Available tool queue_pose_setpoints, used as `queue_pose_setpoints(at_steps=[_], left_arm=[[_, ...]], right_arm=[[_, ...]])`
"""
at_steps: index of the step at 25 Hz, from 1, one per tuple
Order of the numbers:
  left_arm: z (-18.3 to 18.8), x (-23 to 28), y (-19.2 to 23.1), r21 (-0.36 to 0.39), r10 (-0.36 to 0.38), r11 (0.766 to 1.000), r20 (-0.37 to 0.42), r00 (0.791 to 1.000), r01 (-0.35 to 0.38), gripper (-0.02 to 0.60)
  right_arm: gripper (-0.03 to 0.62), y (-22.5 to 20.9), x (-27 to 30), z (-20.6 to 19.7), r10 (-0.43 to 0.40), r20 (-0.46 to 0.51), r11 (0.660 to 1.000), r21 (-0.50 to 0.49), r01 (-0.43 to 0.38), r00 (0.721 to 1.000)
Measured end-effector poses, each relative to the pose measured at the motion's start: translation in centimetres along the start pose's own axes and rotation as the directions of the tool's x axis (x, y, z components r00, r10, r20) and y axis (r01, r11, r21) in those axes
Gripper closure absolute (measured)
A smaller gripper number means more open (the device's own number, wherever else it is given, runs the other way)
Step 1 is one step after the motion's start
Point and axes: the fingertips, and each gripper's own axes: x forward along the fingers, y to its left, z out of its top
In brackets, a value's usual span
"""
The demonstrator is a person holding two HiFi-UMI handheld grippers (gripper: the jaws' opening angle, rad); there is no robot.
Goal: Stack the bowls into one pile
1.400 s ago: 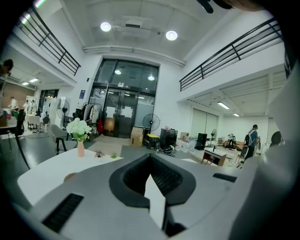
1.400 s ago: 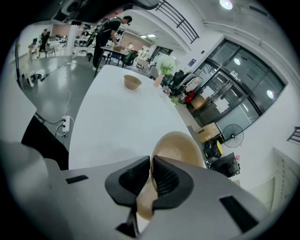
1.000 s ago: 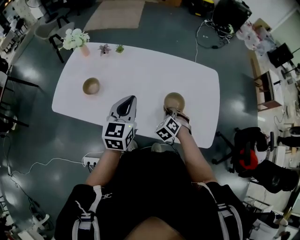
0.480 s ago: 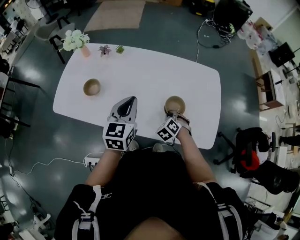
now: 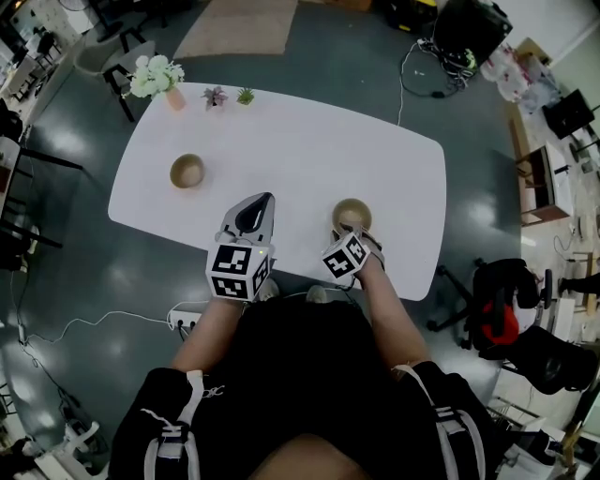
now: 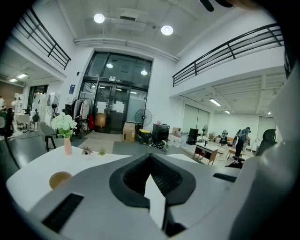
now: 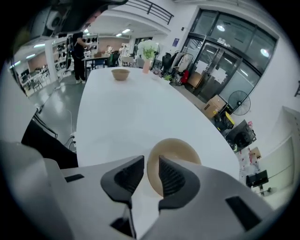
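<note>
- R tool (image 7: 151, 161): jaws just opened, straddling tan round bowl (image 7: 180, 149) rim, released.
- L tool (image 5: 251, 214) clenched, empty.
- 2nd tan bowl (image 5: 187, 171) lies up-left; L tool nearer.

A white counter (image 5: 300, 150) stands on a grey floor (image 5: 84, 272), with a tan rug (image 5: 239, 28) beyond it. Tall glass doors (image 6: 115, 101) fill the far wall under round ceiling lights (image 6: 99, 18).

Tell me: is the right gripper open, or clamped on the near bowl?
Open. The right gripper has just been opening its jaws; they stand apart with the rim of the near bowl between them, not pressing it.
</note>
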Motion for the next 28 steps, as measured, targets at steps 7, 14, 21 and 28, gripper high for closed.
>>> queue_pose_setpoints(at_steps=[7, 14, 21, 28], left_arm=[[0.3, 0.6, -0.6, 0.009, -0.020, 1.000, 0.003, 1.000, 0.020, 0.569], [1.5, 1.7, -3.0, 0.031, -0.073, 0.997, 0.019, 0.997, 0.073, 0.568], [3.6, 2.4, -5.2, 0.057, -0.115, 0.992, 0.059, 0.992, 0.112, 0.569], [6.0, 2.5, -7.2, 0.079, -0.134, 0.989, 0.106, 0.985, 0.126, 0.568]], right_arm=[[0.471, -1.8, -3.4, 2.9, 0.006, 0.213, 0.976, 0.209, -0.051, 0.977], [0.505, -8.7, -13.0, 7.6, -0.273, 0.526, 0.903, 0.429, 0.026, 0.806], [0.566, -15.7, -23.5, 6.7, -0.616, 0.570, 0.743, 0.650, 0.161, 0.543], [0.582, -18.6, -30.1, 5.0, -0.722, 0.565, 0.672, 0.711, 0.207, 0.400]])
